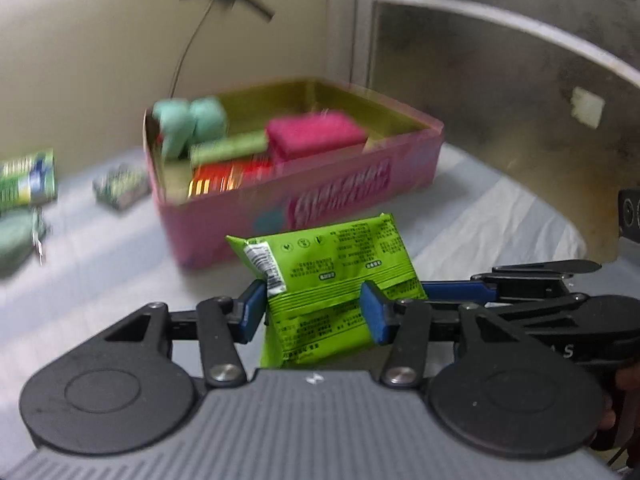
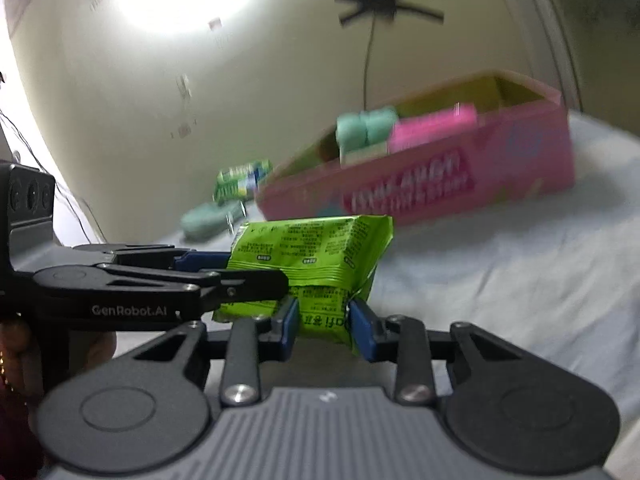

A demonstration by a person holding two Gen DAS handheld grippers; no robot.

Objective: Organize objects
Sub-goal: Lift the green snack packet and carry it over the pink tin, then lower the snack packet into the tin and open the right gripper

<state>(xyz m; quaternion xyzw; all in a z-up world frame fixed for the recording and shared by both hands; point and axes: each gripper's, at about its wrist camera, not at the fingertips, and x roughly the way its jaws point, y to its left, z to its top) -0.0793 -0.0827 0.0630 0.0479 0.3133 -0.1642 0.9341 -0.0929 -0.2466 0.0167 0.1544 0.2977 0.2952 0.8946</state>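
With both the left tool [image 1: 312,312] and the right tool [image 2: 324,326] pinching the green snack packet [image 1: 336,264] above the bed sheet [image 1: 500,216], carry it level over the pink box's [image 1: 340,200] near wall before releasing.

A room in a home, by the look of it. A plain cream wall [image 2: 200,92] carries a black spoked wall ornament [image 2: 390,2] at twelve o'clock, its cord hanging down. A wrinkled pale bedsheet [image 1: 500,216] covers the surface below. At two o'clock stands a frosted glass door [image 1: 480,60] in a metal frame.
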